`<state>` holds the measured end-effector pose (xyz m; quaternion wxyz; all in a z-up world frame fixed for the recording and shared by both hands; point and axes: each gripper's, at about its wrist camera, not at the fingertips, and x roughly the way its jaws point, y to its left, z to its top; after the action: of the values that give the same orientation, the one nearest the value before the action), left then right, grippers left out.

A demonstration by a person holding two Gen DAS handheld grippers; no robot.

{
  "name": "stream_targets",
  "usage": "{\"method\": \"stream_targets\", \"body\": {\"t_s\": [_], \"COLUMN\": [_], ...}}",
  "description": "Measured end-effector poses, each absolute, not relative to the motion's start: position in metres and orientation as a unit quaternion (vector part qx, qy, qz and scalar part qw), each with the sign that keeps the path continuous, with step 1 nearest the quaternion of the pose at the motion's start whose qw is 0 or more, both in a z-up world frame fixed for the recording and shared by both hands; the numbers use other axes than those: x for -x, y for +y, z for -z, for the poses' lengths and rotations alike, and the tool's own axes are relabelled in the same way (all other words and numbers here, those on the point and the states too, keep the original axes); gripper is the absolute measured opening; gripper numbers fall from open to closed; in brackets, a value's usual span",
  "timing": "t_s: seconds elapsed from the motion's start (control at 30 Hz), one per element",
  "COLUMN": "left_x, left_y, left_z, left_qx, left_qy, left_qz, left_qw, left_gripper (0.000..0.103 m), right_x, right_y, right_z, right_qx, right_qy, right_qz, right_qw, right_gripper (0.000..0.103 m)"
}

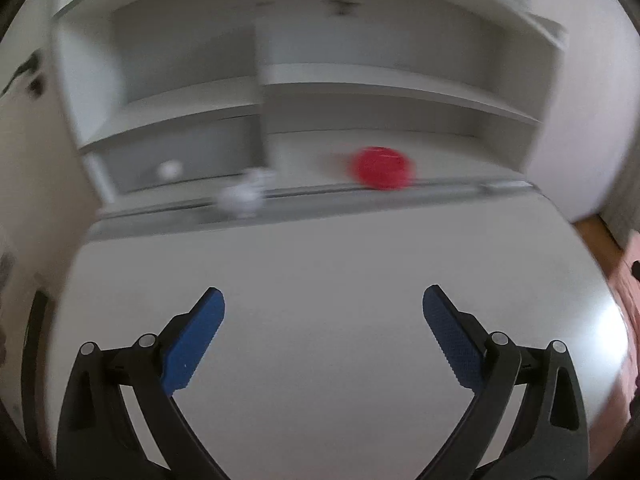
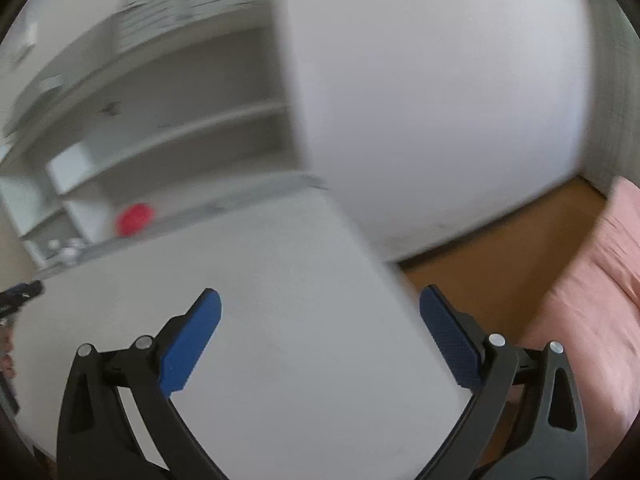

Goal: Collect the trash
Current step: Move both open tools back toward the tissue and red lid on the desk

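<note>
At the far edge of the white desk [image 1: 320, 280], left of frame centre, lies blurred crumpled white trash [image 1: 242, 196] — ahead-left of the left gripper [image 1: 323, 300]; both it and the right gripper [image 2: 320, 300] are spread, empty.

The left gripper [image 1: 323, 300] has two black plastic arms, each with a slotted cut-out and two round silver pins at the joints. Its fingers [image 1: 192, 340] wear bright blue pads with a fine dotted grip texture. The right gripper [image 2: 320, 300] is the same build: black linkage, silver pins, textured blue pads [image 2: 450, 338].
</note>
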<state>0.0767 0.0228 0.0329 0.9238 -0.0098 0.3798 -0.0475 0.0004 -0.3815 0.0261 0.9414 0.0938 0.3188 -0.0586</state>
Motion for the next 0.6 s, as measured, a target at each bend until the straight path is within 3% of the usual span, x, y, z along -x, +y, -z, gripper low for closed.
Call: {"method": "stream_targets", "body": {"t_s": [0.2,0.6], "left_x": [-0.1,-0.181], "left_y": [0.095,0.092], "left_z": [-0.024,-0.001], "left_qx": [0.053,0.052], "left_qy": [0.388,0.4], "left_qz": [-0.001,-0.005], "left_qw": [0.92,0.915], "left_gripper": [0.096,0.096], "right_x": [-0.075,-0.218], "right_y": [-0.284,-0.186], "right_z": [-0.039,-0.008], "right_qx": [-0.02,-0.037], "right_qy": [0.322,0.368], "right_qz": [-0.014,-0.082], "right_qw": [0.946,0.925], "right_gripper": [0.096,0.096]}}
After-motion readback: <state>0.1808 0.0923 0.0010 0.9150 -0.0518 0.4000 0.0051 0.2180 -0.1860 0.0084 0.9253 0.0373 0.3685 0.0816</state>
